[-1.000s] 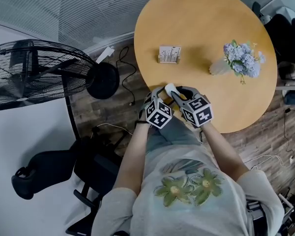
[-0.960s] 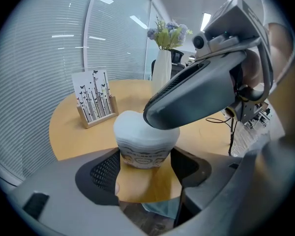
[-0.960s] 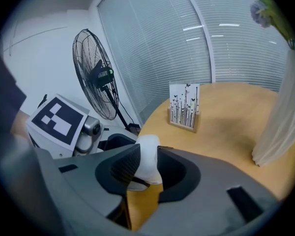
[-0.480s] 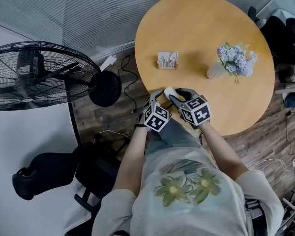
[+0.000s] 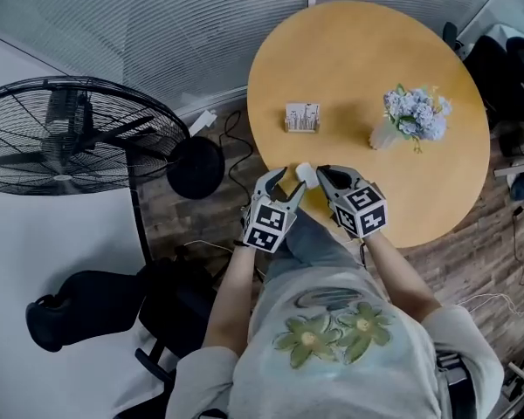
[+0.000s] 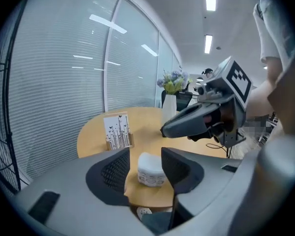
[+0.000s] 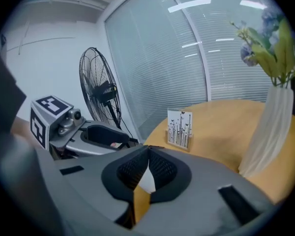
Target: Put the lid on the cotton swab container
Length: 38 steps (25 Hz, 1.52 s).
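Small white plastic cotton swab container [image 6: 150, 170] stands on round wooden desk [image 5: 367, 68] between closing jaws of left tool [image 6: 145, 157]; right tool [image 7: 148, 154] pinched together.

Person seen from above, wearing a pale grey T-shirt [image 5: 380, 382] with loose sleeves [image 5: 458, 326] that leave the forearms bare. Two large green flowers [image 5: 310, 337] with yellowish centres and spreading leaves are printed across the chest, under a faint curved outline. Grey-blue trousers [image 5: 310, 234] cover the legs
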Each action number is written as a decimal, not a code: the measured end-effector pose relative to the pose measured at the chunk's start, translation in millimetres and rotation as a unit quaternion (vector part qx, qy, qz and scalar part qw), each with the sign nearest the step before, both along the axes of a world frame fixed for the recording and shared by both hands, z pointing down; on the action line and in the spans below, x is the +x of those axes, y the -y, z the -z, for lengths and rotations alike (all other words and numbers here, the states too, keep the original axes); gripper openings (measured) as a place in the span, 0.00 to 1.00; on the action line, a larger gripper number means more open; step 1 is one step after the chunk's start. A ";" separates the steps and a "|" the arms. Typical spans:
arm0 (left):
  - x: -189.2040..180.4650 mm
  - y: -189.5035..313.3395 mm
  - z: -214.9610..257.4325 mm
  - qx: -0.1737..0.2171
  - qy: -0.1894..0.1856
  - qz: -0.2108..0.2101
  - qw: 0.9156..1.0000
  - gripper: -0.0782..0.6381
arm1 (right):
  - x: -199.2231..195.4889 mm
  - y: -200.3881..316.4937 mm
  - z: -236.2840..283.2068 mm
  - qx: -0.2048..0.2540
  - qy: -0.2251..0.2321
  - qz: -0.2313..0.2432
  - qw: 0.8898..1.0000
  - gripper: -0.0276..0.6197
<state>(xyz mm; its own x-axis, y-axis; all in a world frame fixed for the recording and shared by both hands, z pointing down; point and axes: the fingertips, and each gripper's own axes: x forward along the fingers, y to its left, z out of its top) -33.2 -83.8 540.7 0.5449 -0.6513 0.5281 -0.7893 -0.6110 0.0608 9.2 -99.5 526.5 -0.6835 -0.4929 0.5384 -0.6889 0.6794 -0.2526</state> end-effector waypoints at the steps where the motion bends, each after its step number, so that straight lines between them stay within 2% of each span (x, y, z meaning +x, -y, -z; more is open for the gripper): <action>1: -2.1 0.0 9.7 0.008 -0.006 0.008 1.000 0.37 | 0.7 -1.9 4.7 0.008 0.004 0.000 1.000 0.04; 4: -7.5 -2.0 33.5 0.034 -0.017 0.030 0.999 0.27 | 1.2 -8.0 18.5 0.028 0.019 0.002 0.999 0.04; 7: -15.9 -1.4 49.8 0.058 -0.012 0.061 0.996 0.12 | 0.5 -11.4 31.0 0.048 0.027 0.004 0.998 0.04; 8: -18.3 -1.7 53.2 0.061 -0.009 0.071 0.996 0.11 | 0.5 -12.5 34.1 0.054 0.027 0.005 0.998 0.04; 14: -22.0 -9.7 69.8 0.066 -0.026 0.106 0.992 0.11 | 3.6 -21.1 46.9 0.072 0.032 0.002 0.997 0.04; 20: -16.6 -17.0 80.1 0.080 -0.033 0.102 0.991 0.11 | 2.3 -32.2 53.7 0.080 0.033 0.015 0.996 0.04; 38: -16.1 -27.9 75.9 0.074 -0.036 0.118 0.990 0.11 | 5.7 -43.6 56.2 0.082 0.025 0.017 0.996 0.04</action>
